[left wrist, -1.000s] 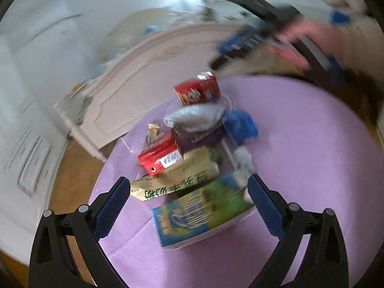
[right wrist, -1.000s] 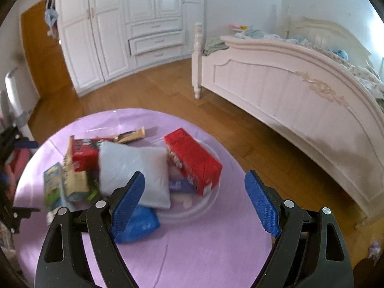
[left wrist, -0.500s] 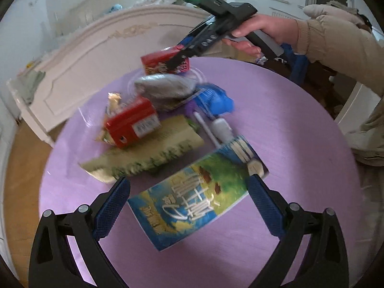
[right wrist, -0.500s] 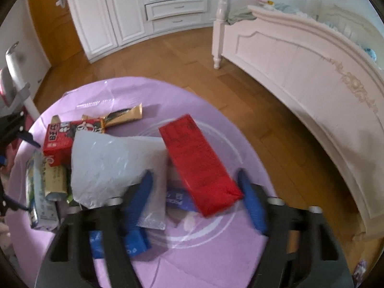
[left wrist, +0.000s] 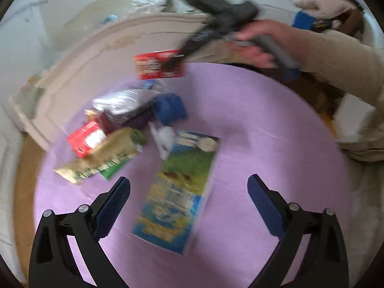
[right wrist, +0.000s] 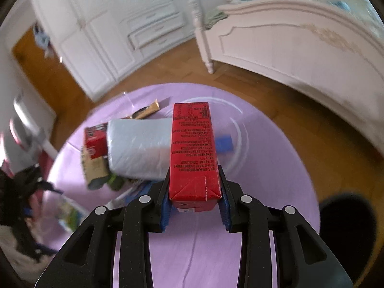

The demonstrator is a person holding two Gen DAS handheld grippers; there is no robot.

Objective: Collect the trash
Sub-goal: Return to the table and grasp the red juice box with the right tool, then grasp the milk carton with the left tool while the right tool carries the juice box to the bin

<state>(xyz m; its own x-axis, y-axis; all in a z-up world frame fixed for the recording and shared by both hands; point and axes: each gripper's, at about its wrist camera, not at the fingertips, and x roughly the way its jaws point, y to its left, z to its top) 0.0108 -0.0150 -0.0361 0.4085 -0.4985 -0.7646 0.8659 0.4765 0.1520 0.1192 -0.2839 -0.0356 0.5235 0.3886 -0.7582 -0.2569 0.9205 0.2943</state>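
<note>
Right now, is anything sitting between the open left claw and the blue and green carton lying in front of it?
Nothing visible. The left claw is open and the blue and green carton lies flat on the purple tablecloth, its near end between the fingers. The other wrappers sit beyond it.

I see dense black print on red carton, frame centre, too small to read; blue-green carton lettering blurred.
</note>
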